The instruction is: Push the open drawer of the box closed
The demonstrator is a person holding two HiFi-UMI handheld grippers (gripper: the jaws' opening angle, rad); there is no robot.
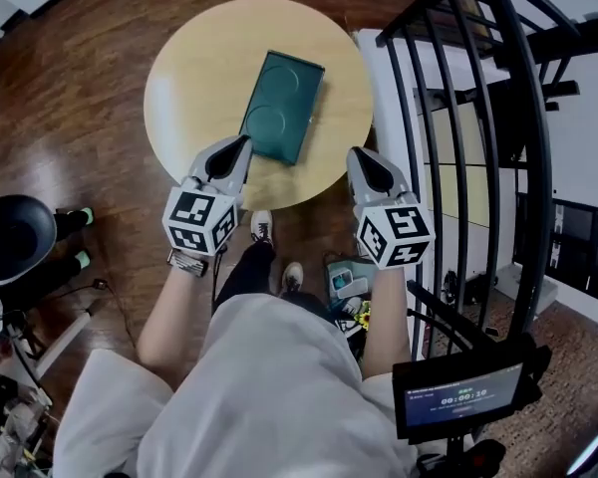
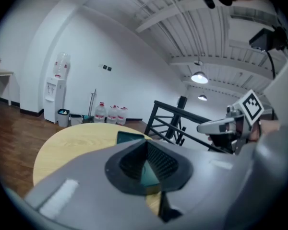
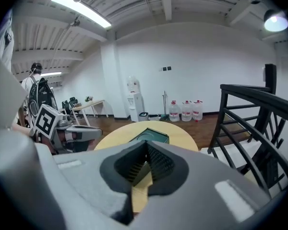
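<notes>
Teal box [image 1: 282, 106] on round table [image 1: 179, 88], drawer hard to discern, left tongs [image 1: 246, 141] and right tongs [image 1: 355, 153] clenched empty.

Box [image 1: 282, 106] lies on the round table [image 1: 189, 78], right of centre and toward the person's side. Left gripper [image 1: 243, 144] sits at the table's near rim, just beside the box's near left corner. Right gripper [image 1: 356, 157] is at the table's right near edge, apart from the box. Railing [image 1: 478, 118] stands right of the table, with a screen [image 1: 463, 398] below it. Two shoes [image 1: 262, 227] are on the floor before the near rim. Water bottles [image 3: 185, 110] stand at the wall behind the table, with a dispenser [image 3: 134, 99] left of them.
</notes>
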